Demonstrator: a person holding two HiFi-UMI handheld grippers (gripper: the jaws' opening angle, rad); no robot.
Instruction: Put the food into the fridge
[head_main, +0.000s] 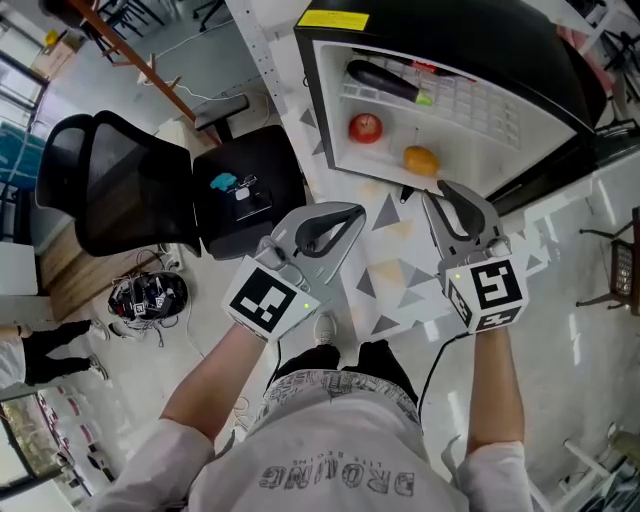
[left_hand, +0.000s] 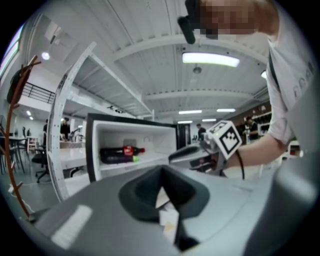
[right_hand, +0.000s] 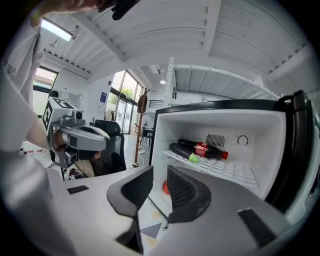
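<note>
— Head view first: what's in the fridge (head_main: 490, 150)?
— Its door is open. Inside I count one red apple (head_main: 366, 127) and one orange (head_main: 421, 160) on the lower level, apart from each other. There are two bottles on the shelf above, a green-capped bottle (head_main: 385, 82) and a cola bottle (head_main: 432, 70). One black office chair (head_main: 110, 185) stands to the left.
— And the two grippers?
— The left gripper (head_main: 354, 212) has its tips pressed together and holds nothing. The right gripper (head_main: 432, 192) points at the fridge opening.
— Left gripper view?
— It shows the jaws meeting at the tips (left_hand: 162, 172), empty. Only the shelf shows: the cola bottle (left_hand: 120, 154), overlapping a bit of green. The right gripper (left_hand: 172, 159) crosses in front. No fruit shows here.
— Right gripper view?
— The jaws (right_hand: 160, 175) stand a narrow gap apart with nothing between them. Both bottles are clear here, cola (right_hand: 210, 149) and green-capped (right_hand: 182, 151). A sliver of the apple (right_hand: 164, 187) peeks through the gap. The left gripper (right_hand: 102, 142) and the chair (right_hand: 114, 142) are on the left.
</note>
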